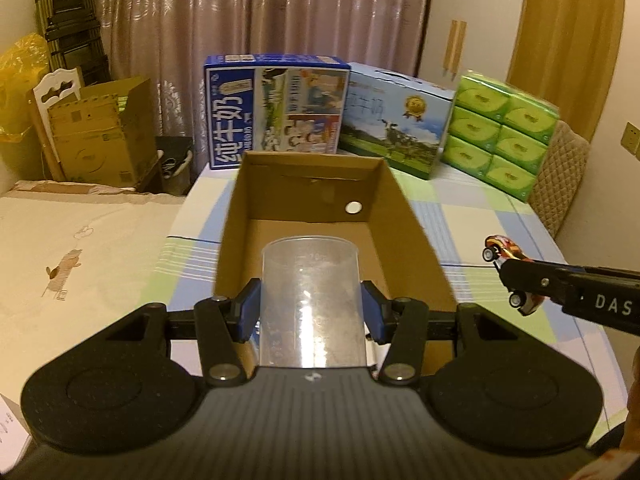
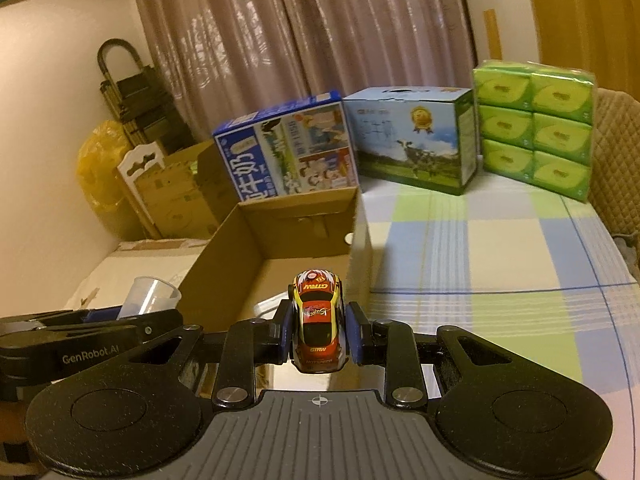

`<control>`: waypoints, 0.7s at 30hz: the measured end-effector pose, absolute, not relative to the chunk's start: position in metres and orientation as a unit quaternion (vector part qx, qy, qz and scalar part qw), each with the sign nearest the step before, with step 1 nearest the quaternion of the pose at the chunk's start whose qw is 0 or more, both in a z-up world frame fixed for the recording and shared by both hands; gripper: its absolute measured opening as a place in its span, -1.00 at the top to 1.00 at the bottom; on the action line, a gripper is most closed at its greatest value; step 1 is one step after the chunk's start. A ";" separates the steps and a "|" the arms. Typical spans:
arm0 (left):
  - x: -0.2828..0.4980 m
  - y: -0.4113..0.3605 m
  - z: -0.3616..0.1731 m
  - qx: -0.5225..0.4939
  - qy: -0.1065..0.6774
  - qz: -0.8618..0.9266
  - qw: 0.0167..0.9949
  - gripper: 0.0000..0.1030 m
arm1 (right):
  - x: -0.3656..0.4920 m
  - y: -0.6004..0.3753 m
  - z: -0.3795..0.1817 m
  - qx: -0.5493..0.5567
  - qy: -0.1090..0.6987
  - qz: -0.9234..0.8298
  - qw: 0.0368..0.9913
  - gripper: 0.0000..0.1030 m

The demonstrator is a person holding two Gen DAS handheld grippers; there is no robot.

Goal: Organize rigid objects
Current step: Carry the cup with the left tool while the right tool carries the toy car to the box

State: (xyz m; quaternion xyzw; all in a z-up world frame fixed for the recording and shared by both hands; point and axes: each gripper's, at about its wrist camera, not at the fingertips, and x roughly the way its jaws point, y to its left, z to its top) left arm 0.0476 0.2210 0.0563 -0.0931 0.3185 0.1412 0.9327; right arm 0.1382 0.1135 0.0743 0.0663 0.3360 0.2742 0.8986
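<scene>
With the left gripper (image 1: 311,312) clamping the clear cup (image 1: 312,300) over the cardboard box (image 1: 408,216) and the right gripper (image 2: 318,334) pinching the toy car (image 2: 318,320) at its three o'clock, they might collide above the opening.

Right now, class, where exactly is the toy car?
The toy car is clamped in the right gripper, held in the air by the near right corner of the open cardboard box, right of the plastic cup.

The clear cup (image 1: 314,304) hides the cardboard box's (image 1: 404,216) near floor.
</scene>
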 end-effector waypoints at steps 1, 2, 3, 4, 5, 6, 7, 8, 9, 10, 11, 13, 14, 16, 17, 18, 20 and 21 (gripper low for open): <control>0.048 0.224 0.057 -0.092 0.319 0.142 0.933 0.09 | 0.140 0.117 0.074 0.066 0.337 0.276 0.898 0.52; 0.050 0.227 0.057 -0.090 0.320 0.141 0.932 0.09 | 0.142 0.120 0.073 0.066 0.339 0.279 0.896 0.52; 0.052 0.230 0.057 -0.088 0.322 0.140 0.932 0.09 | 0.144 0.122 0.072 0.065 0.340 0.282 0.895 0.52; 0.054 0.232 0.056 -0.088 0.323 0.139 0.932 0.09 | 0.146 0.126 0.070 0.063 0.343 0.284 0.893 0.52; 0.057 0.234 0.055 -0.088 0.325 0.137 0.931 0.09 | 0.148 0.130 0.069 0.062 0.346 0.287 0.891 0.52; 0.060 0.237 0.052 -0.088 0.329 0.136 0.931 0.09 | 0.151 0.134 0.066 0.060 0.350 0.289 0.889 0.52; 0.062 0.239 0.050 -0.088 0.332 0.135 0.930 0.09 | 0.153 0.137 0.063 0.059 0.354 0.292 0.887 0.52; 0.066 0.241 0.047 -0.088 0.336 0.134 0.928 0.09 | 0.155 0.141 0.059 0.056 0.359 0.294 0.884 0.52; 0.069 0.244 0.043 -0.089 0.341 0.132 0.926 0.09 | 0.157 0.144 0.057 0.054 0.363 0.296 0.882 0.52; 0.072 0.246 0.039 -0.092 0.347 0.130 0.924 0.09 | 0.159 0.147 0.053 0.052 0.367 0.297 0.880 0.52; 0.075 0.248 0.036 -0.094 0.350 0.129 0.923 0.09 | 0.162 0.149 0.050 0.051 0.372 0.298 0.878 0.52; 0.079 0.250 0.029 -0.093 0.358 0.126 0.921 0.09 | 0.165 0.153 0.044 0.051 0.380 0.298 0.874 0.52; 0.081 0.250 0.027 -0.092 0.359 0.126 0.920 0.09 | 0.167 0.155 0.041 0.052 0.383 0.298 0.873 0.52; 0.084 0.252 0.022 -0.092 0.364 0.124 0.918 0.08 | 0.171 0.157 0.036 0.052 0.388 0.296 0.871 0.52; 0.086 0.252 0.020 -0.093 0.366 0.123 0.918 0.08 | 0.172 0.157 0.034 0.052 0.391 0.296 0.870 0.52; 0.087 0.252 0.018 -0.093 0.368 0.122 0.917 0.08 | 0.174 0.157 0.033 0.053 0.393 0.295 0.869 0.52; 0.090 0.252 0.016 -0.092 0.370 0.120 0.917 0.08 | 0.176 0.159 0.030 0.054 0.396 0.295 0.868 0.52; 0.091 0.252 0.016 -0.092 0.370 0.120 0.917 0.08 | 0.177 0.159 0.029 0.054 0.397 0.295 0.867 0.52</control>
